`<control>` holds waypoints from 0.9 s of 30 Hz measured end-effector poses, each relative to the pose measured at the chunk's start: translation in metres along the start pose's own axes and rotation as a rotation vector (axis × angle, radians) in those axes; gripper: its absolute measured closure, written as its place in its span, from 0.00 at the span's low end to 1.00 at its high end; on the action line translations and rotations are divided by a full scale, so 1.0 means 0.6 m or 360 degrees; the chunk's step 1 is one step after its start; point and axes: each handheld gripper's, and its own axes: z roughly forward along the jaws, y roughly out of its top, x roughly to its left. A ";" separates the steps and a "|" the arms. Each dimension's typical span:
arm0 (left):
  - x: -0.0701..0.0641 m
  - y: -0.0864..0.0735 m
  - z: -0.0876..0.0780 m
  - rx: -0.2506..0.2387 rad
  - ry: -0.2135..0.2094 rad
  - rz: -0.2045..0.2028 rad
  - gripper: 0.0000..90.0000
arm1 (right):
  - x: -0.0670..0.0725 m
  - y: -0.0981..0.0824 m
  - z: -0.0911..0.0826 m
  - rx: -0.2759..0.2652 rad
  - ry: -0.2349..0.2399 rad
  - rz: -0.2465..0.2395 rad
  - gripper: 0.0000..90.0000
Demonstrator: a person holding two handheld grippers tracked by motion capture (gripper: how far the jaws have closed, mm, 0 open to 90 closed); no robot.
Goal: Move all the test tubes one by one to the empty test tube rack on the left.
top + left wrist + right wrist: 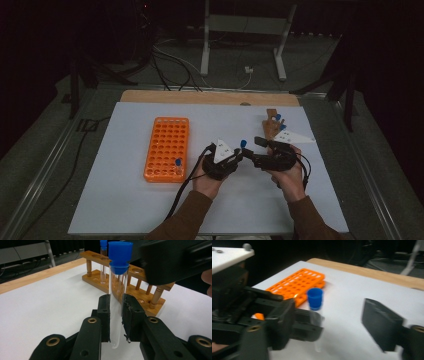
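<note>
Now the left claw pinches the blue-capped test tube upright, while the right claw stands spread.

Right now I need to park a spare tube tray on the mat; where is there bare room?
Free: the mat left of the orange rack, and the strip between that rack and the wooden rack. Crowded: the middle front, where both hand-held grippers meet at a capped tube, and the wooden rack's corner.
</note>
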 end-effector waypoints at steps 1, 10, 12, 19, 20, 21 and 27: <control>0.001 0.000 -0.001 -0.0003 0.0001 -0.0007 0.87 | -0.001 0.001 -0.002 -0.0005 -0.0025 -0.0008 0.22; 0.009 0.006 -0.022 -0.0039 0.0012 -0.0035 0.87 | -0.014 0.008 -0.019 -0.0041 -0.0126 -0.0031 0.04; 0.013 0.007 -0.030 -0.0044 0.0019 -0.0034 0.87 | -0.019 0.009 -0.024 -0.0051 -0.0128 -0.0036 0.03; 0.031 0.013 -0.058 -0.0096 0.0041 -0.0084 0.87 | -0.038 0.008 -0.039 -0.0094 -0.0153 0.0009 0.00; 0.034 0.013 -0.061 -0.0106 0.0047 -0.0087 0.87 | -0.040 0.009 -0.040 -0.0089 -0.0167 0.0013 0.00; 0.036 0.013 -0.065 -0.0115 0.0048 -0.0092 0.87 | -0.042 0.009 -0.041 -0.0088 -0.0179 0.0019 0.00; 0.052 0.016 -0.087 -0.0172 0.0070 -0.0125 0.87 | -0.053 0.007 -0.050 -0.0115 -0.0190 0.0051 0.00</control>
